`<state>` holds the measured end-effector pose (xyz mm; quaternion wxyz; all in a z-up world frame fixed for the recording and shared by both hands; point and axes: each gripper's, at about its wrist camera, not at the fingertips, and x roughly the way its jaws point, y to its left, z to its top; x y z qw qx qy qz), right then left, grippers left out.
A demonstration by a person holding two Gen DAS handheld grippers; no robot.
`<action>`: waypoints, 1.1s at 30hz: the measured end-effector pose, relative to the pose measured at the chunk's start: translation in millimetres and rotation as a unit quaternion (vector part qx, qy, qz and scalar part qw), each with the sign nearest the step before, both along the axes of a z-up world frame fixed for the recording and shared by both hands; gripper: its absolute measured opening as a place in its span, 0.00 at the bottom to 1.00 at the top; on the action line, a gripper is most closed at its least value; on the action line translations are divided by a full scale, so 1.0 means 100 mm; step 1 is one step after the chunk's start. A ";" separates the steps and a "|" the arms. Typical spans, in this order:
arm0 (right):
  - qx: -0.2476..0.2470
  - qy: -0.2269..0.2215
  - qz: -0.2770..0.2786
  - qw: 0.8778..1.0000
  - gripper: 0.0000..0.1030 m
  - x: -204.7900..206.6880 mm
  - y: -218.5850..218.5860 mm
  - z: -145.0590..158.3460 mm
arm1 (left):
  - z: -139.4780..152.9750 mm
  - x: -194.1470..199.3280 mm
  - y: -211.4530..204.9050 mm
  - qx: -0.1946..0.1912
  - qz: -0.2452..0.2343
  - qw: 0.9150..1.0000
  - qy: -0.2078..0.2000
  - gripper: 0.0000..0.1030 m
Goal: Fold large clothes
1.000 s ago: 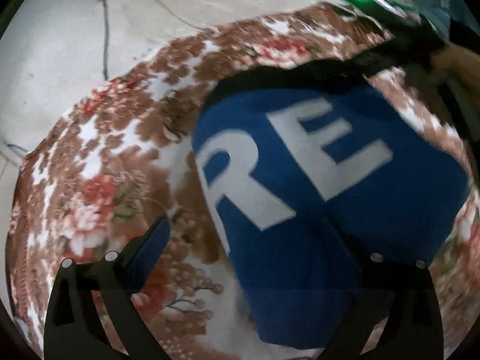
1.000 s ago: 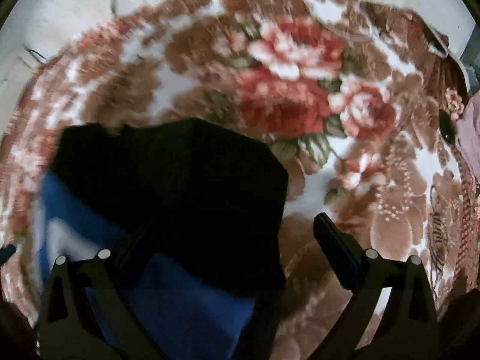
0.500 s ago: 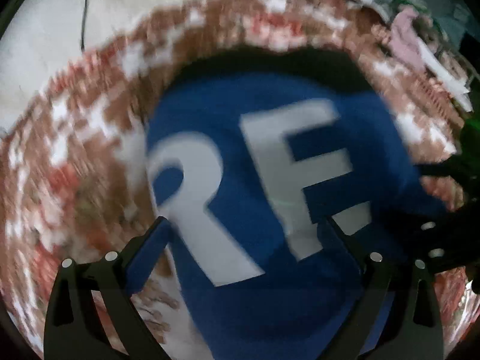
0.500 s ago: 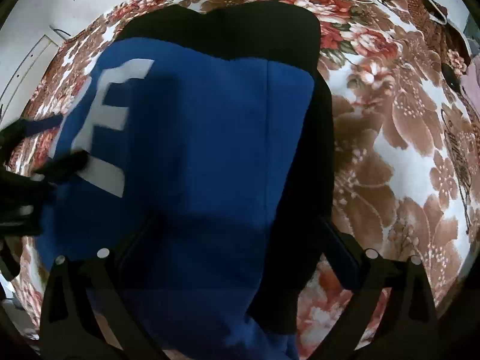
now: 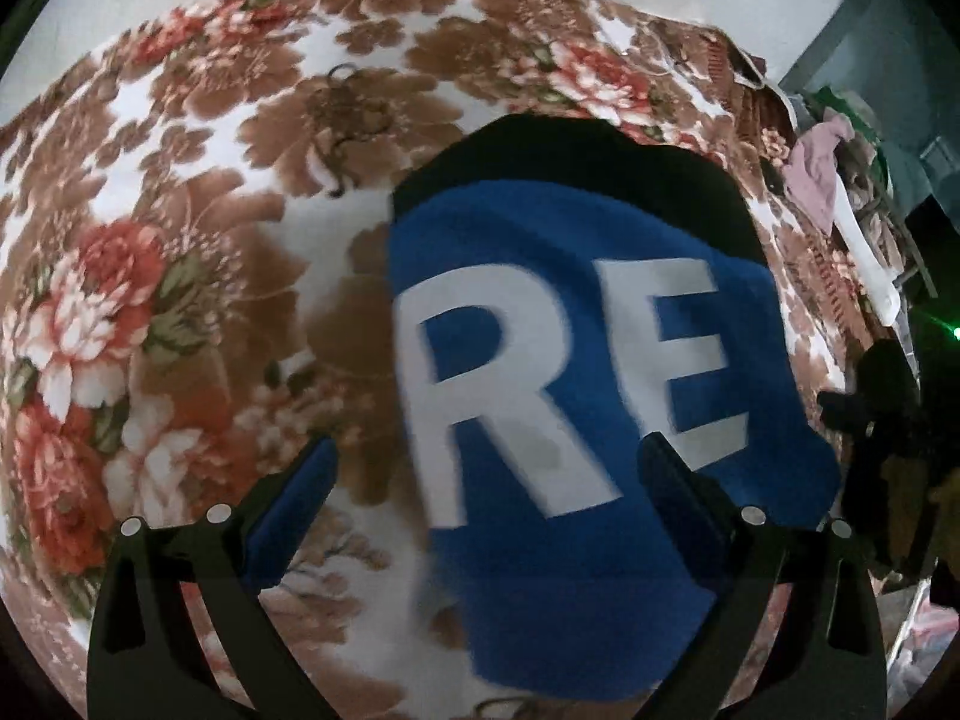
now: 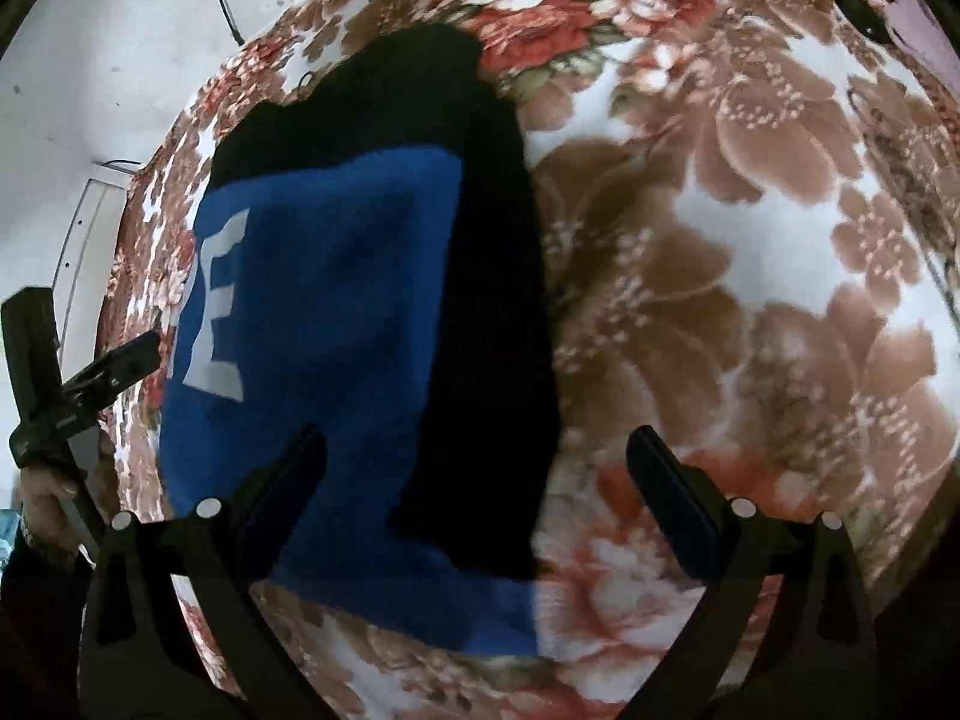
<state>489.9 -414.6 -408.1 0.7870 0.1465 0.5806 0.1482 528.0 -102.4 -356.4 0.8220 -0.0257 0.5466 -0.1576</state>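
Both tongs, left [image 5: 483, 468] and right [image 6: 477, 456], spread, empty above folded blue fleece garment [image 5: 576, 396] on plush floral blanket [image 5: 180, 276].

I see a floral blanket [image 5: 198, 300] in brown, red and white, a pale floor [image 6: 120, 48] with a dark cable [image 6: 222, 6], and a heap of clothes [image 5: 828, 180] at the blanket's far edge.

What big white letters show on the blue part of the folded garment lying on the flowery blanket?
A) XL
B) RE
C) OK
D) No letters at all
B: the left wrist view shows a white R and E printed on the blue panel of the folded garment, which lies on the floral blanket.
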 end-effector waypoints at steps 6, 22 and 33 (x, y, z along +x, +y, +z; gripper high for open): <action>0.006 0.019 0.030 0.999 0.95 0.26 0.12 -0.14 | -0.22 0.08 0.24 -0.114 0.018 0.990 0.081 0.95; 0.194 0.100 0.041 0.975 0.97 0.58 0.24 -0.85 | -0.95 0.39 -0.07 -0.137 -0.008 0.981 0.135 0.96; 0.236 0.119 0.068 0.962 0.81 0.52 0.45 -0.84 | -0.94 0.40 -0.19 -0.186 -0.022 0.971 0.148 0.88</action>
